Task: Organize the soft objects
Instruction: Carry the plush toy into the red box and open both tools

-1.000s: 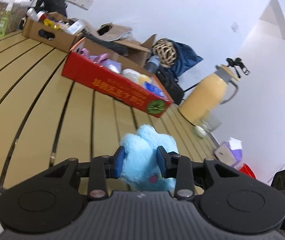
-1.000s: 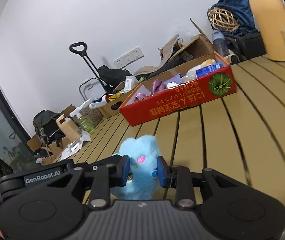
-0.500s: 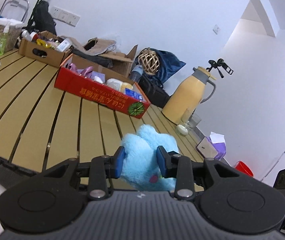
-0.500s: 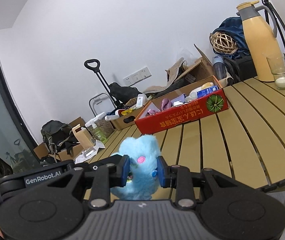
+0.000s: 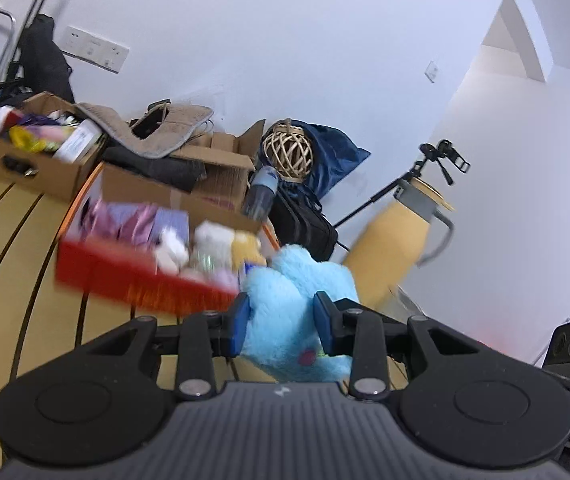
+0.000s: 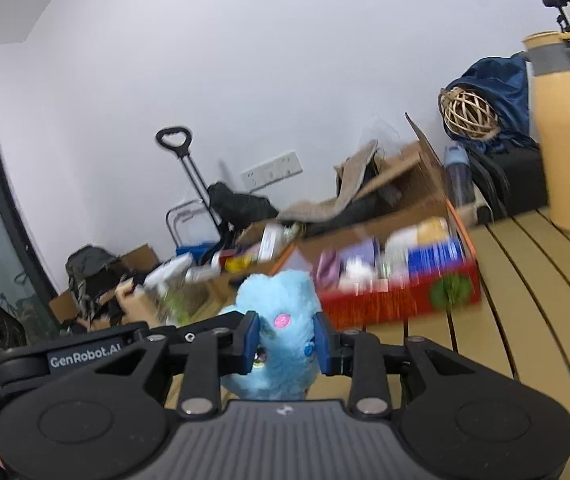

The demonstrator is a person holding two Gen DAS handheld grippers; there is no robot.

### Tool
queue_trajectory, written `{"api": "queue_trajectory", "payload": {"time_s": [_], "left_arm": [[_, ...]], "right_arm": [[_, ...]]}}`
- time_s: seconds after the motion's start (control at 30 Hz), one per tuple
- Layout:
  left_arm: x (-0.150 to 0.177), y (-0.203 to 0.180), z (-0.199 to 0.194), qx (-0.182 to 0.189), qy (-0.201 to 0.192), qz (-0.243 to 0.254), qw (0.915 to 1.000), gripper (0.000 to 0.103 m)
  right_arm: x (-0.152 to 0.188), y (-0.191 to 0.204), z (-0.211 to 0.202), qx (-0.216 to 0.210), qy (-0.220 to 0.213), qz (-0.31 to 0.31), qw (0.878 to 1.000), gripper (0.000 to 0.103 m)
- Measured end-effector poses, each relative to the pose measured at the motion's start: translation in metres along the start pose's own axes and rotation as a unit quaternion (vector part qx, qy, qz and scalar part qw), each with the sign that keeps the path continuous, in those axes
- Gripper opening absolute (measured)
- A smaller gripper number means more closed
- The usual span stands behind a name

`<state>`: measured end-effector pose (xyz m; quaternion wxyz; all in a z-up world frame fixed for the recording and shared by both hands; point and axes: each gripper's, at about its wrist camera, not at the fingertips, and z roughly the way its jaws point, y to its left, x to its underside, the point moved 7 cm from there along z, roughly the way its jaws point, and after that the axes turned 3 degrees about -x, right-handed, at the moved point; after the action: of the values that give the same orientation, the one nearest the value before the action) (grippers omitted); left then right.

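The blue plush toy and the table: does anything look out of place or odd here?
Yes, one thing. The blue plush toy is squeezed by both the left gripper and the right gripper at once. The red box of soft items sits askew on the slatted table.

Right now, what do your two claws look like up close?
Both look alike. The left claw and right claw are matte black plastic with blue fingertip pads, silver screw heads at the joints, round discs on each side and a ribbed grey base. White lettering reading GenRobot.AI shows beside the right one.
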<state>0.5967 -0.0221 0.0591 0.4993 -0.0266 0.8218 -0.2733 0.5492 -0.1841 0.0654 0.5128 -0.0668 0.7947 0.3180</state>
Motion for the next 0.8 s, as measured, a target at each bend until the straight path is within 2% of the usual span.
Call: {"api": "queue_trajectory", "payload": {"time_s": [0.13, 0.27, 0.37, 0.43, 0.47, 0.5, 0.53, 0.63, 0.8], "left_arm": [[-0.045, 0.023, 0.072, -0.014, 0.027, -0.009, 0.9995, 0.034], [-0.070, 0.054, 0.138, -0.035, 0.061, -0.023, 0.9973, 0.034], [-0.073, 0.080, 0.181, -0.058, 0.090, -0.029, 0.9938, 0.034], [-0.068, 0.095, 0.206, -0.082, 0.111, -0.013, 0.9903, 0.033], [-0.063, 0.102, 0.217, -0.094, 0.125, -0.008, 0.9877, 0.032], [-0.056, 0.108, 0.226, -0.104, 0.140, 0.003, 0.9847, 0.026], [-0.049, 0.114, 0.234, -0.115, 0.149, 0.013, 0.9821, 0.026], [-0.044, 0.116, 0.235, -0.104, 0.138, 0.032, 0.9844, 0.027], [-0.047, 0.112, 0.234, -0.108, 0.132, 0.037, 0.9846, 0.028]], "right_arm": [[-0.050, -0.031, 0.074, 0.011, 0.019, 0.023, 1.000, 0.028], [-0.075, -0.062, 0.142, 0.027, 0.043, 0.036, 0.998, 0.028], [-0.082, -0.090, 0.192, 0.037, 0.068, 0.061, 0.995, 0.028], [-0.078, -0.111, 0.223, 0.044, 0.090, 0.083, 0.992, 0.028], [-0.072, -0.118, 0.235, 0.051, 0.101, 0.088, 0.990, 0.025], [-0.065, -0.128, 0.249, 0.061, 0.119, 0.093, 0.987, 0.021], [-0.055, -0.137, 0.261, 0.073, 0.135, 0.096, 0.984, 0.013], [-0.038, -0.148, 0.276, 0.094, 0.146, 0.075, 0.982, 0.012], [-0.037, -0.144, 0.275, 0.099, 0.141, 0.047, 0.984, 0.013]]}}
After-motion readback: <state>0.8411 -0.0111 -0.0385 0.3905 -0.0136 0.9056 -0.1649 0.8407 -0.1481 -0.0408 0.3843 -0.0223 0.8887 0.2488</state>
